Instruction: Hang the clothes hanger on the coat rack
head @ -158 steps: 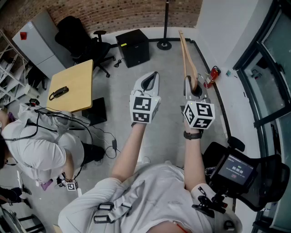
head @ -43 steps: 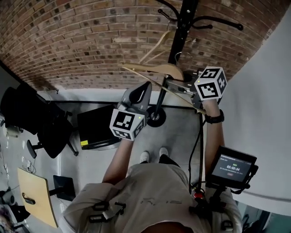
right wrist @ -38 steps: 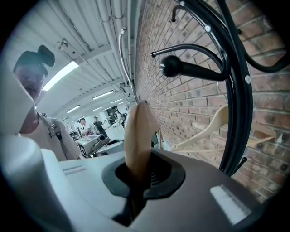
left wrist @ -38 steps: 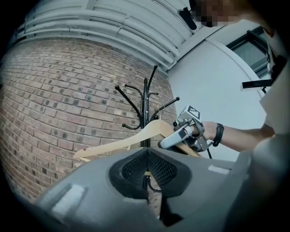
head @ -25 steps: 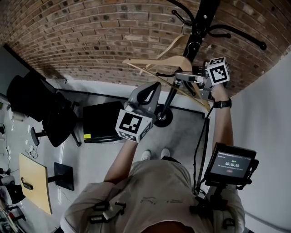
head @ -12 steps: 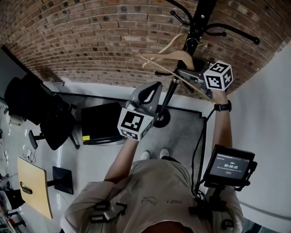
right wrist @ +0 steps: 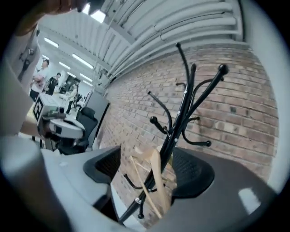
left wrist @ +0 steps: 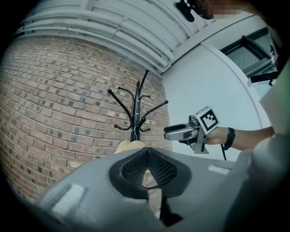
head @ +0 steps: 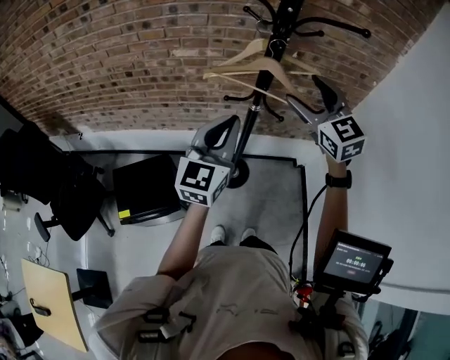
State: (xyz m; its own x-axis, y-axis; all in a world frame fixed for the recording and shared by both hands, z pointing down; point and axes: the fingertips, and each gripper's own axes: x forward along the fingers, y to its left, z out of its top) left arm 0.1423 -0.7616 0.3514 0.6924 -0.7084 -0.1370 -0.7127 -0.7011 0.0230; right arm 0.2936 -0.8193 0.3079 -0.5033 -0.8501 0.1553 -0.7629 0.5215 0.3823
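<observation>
Hanger (head: 242, 69) on rack (head: 279, 20) — right gripper (head: 302, 89) empty

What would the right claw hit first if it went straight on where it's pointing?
Probably the pale wooden clothes hanger hanging on the black metal coat rack, whose pole sits close behind it; depth is unclear.

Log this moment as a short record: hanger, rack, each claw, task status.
hanger: light wooden clothes hanger, hung on the rack, no claw touching it
rack: black metal coat rack, upright in front of the red brick wall
right claw: jaws apart, gripping nothing, to the right of the rack and clear of the hanger
left claw: jaws together, holding nothing, lower down beside the pole
task status: hanger appears hung
</observation>
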